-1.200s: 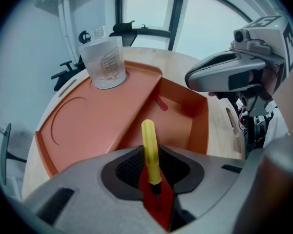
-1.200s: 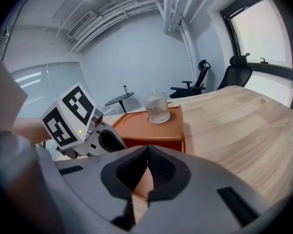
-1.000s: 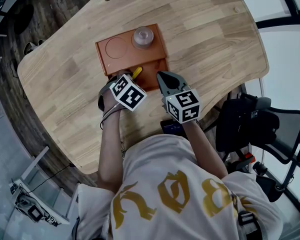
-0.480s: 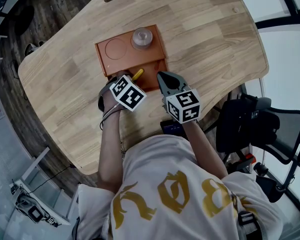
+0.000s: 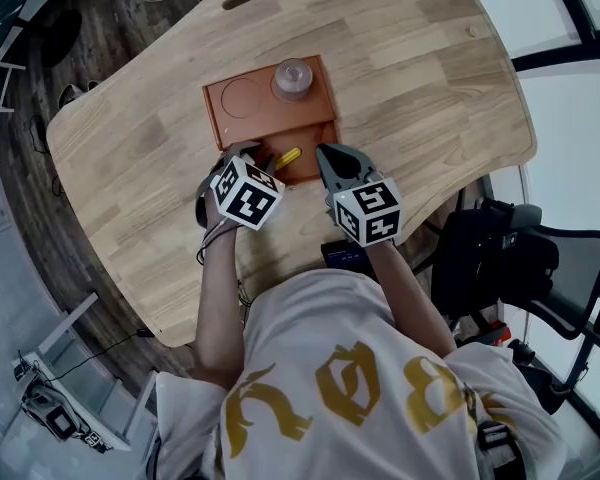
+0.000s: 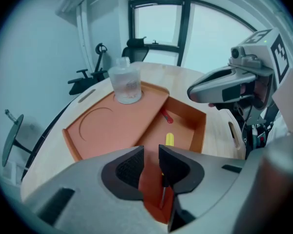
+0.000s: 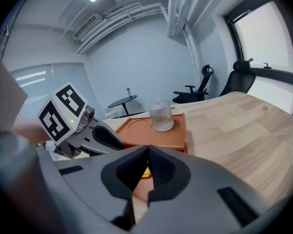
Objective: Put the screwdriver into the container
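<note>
The screwdriver (image 6: 170, 139) is laid in the deep compartment of the orange container (image 5: 220, 118), with its yellow handle pointed away from the left gripper (image 6: 151, 155). That gripper is held over the compartment. Its fingers have just been opened and then narrowed slightly. They are released, and the shaft is seen through the gap, ungripped. The right gripper (image 7: 147, 152) is held at the container's right edge above the bench (image 5: 420, 88), fingers clenched on nothing.

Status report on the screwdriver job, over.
Left gripper open over the orange container, jaws just opened wide then narrowed slightly, nothing gripped. Right gripper shut, empty. Screwdriver lying inside the container. Nothing in the way.
</note>
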